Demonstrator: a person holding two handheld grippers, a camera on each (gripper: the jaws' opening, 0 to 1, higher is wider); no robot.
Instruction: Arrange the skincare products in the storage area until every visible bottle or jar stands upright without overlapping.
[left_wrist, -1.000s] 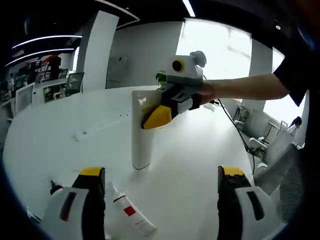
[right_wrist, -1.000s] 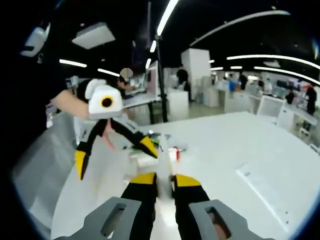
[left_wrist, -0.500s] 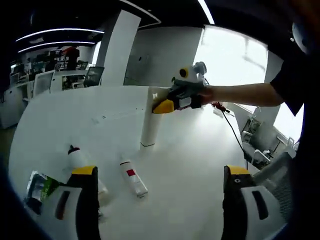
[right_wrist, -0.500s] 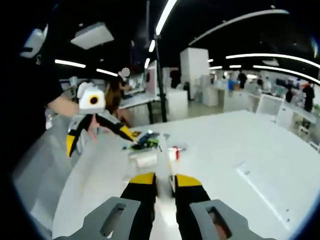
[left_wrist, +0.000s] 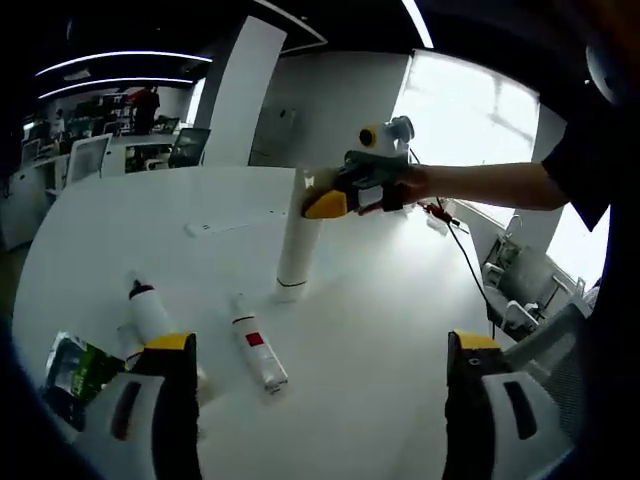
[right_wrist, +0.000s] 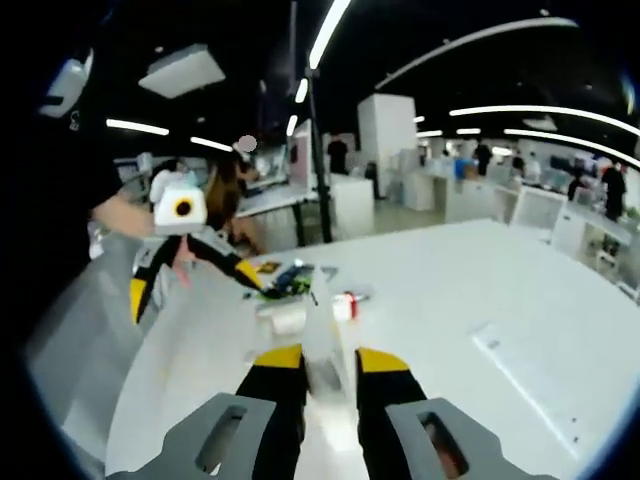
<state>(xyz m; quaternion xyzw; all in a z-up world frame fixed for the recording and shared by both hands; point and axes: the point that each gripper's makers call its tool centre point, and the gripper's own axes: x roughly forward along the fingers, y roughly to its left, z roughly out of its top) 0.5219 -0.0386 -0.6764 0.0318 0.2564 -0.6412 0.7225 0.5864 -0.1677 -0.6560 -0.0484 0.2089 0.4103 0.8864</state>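
A tall white tube (left_wrist: 296, 245) stands upright on the white table (left_wrist: 380, 330). My right gripper (left_wrist: 318, 205) is shut on its flat top end, held by a person's arm (left_wrist: 490, 185). In the right gripper view the tube (right_wrist: 322, 320) rises between my right gripper's (right_wrist: 328, 358) jaws. A small white tube with a red label (left_wrist: 255, 352) lies flat nearer to me. Left of it a white bottle with a black cap (left_wrist: 148, 310) lies on its side. My left gripper (left_wrist: 320, 342) is open and holds nothing, hovering back from these; it is also seen as the left gripper (right_wrist: 192, 285).
A green packet (left_wrist: 72, 368) lies at the table's near left edge. A flat white strip (left_wrist: 225, 224) rests further back, and a black cable (left_wrist: 468, 268) runs off the right side. Beyond the table stand office chairs (left_wrist: 540, 300) and desks.
The left view has pulled back a little, bringing the capped bottle and packet further into sight. My right gripper's jaws stand slightly wider around the tube. The tube stays upright.
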